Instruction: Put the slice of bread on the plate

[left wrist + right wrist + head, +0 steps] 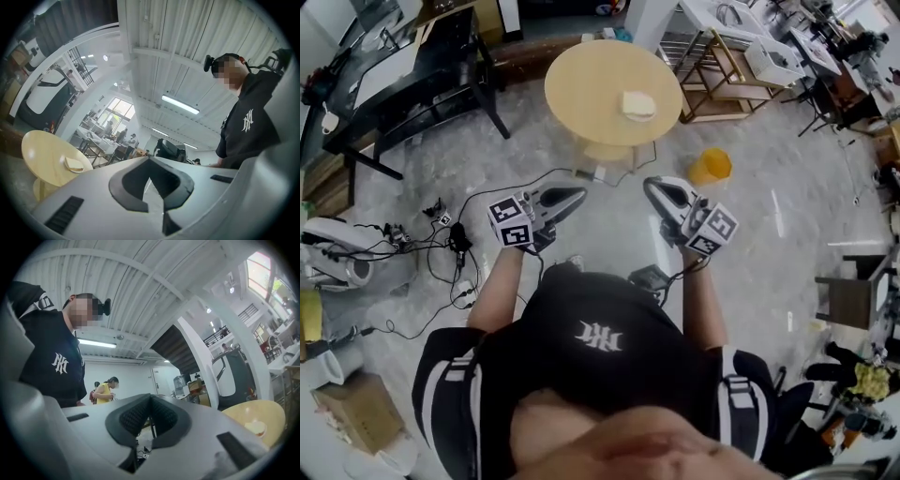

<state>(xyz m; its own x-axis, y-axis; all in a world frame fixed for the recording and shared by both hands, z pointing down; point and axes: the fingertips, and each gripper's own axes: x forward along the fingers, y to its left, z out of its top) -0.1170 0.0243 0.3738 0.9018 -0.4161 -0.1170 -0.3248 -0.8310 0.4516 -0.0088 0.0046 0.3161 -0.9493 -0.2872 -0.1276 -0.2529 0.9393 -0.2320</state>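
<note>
A pale slice of bread (638, 105) lies on the round wooden table (591, 84) ahead of me; whether a plate is under it cannot be told. The same slice shows small in the left gripper view (73, 164) and the right gripper view (255, 428). My left gripper (579, 194) and right gripper (652, 185) hang side by side over the floor, well short of the table. Both are shut and hold nothing, their jaws (151, 180) (150, 420) closed together.
A yellow object (710, 167) lies on the marble floor right of the table. Cables (450, 246) sprawl on the floor at the left, by a black desk (412, 66). Wooden racks (722, 75) stand behind the table. Other people stand far off.
</note>
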